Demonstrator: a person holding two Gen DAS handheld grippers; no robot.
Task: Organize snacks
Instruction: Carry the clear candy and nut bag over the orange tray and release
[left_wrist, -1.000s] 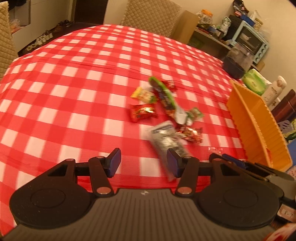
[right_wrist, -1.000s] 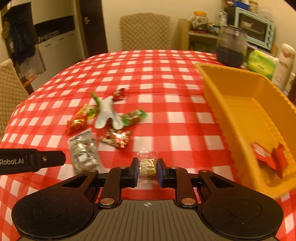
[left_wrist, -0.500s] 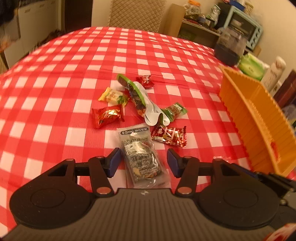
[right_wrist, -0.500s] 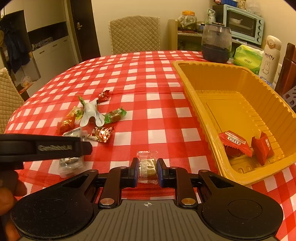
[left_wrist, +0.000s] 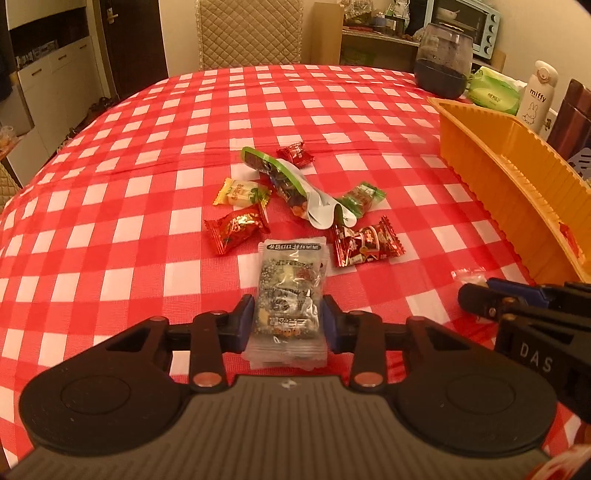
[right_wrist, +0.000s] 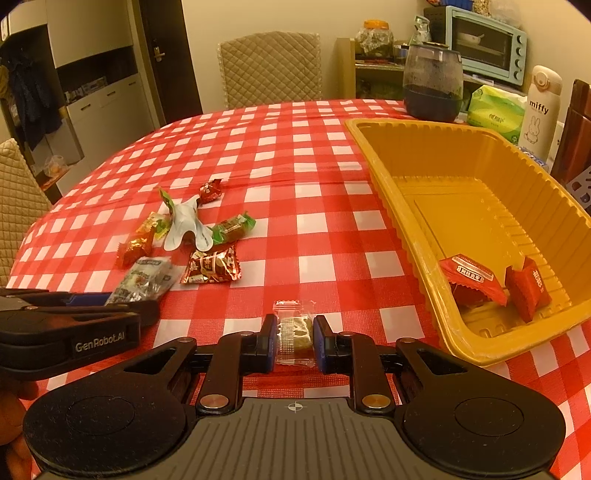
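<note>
The left claw (left_wrist: 288, 317), spread wide over the checkered counter (left_wrist: 147, 147) a second ago, is now seen closed around a silver snack packet (left_wrist: 290, 295) at the near edge of the scattered sweets. A small clear-wrapped biscuit (right_wrist: 294, 332) stays clamped in the right claw (right_wrist: 294, 338), just beside the yellow tray (right_wrist: 413, 236); both appear ready for delivery.

The bench (right_wrist: 303, 147) wears a red-and-white checked cloth, with a yellow tray (right_wrist: 402, 229) at about 3 o'clock and a dark glass jar (right_wrist: 432, 85) at about 1 o'clock. A loose cluster of wrapped sweets lies near the centre toward 9 o'clock: a white-and-green pouch (left_wrist: 295, 192), a red foil candy (left_wrist: 236, 229), a yellow candy (left_wrist: 240, 192), a green candy (left_wrist: 360, 197), a small red candy (left_wrist: 295, 154) and a dark red packet (left_wrist: 365, 243). A silver snack packet (left_wrist: 290, 295) lies at 6 o'clock of them.
</note>
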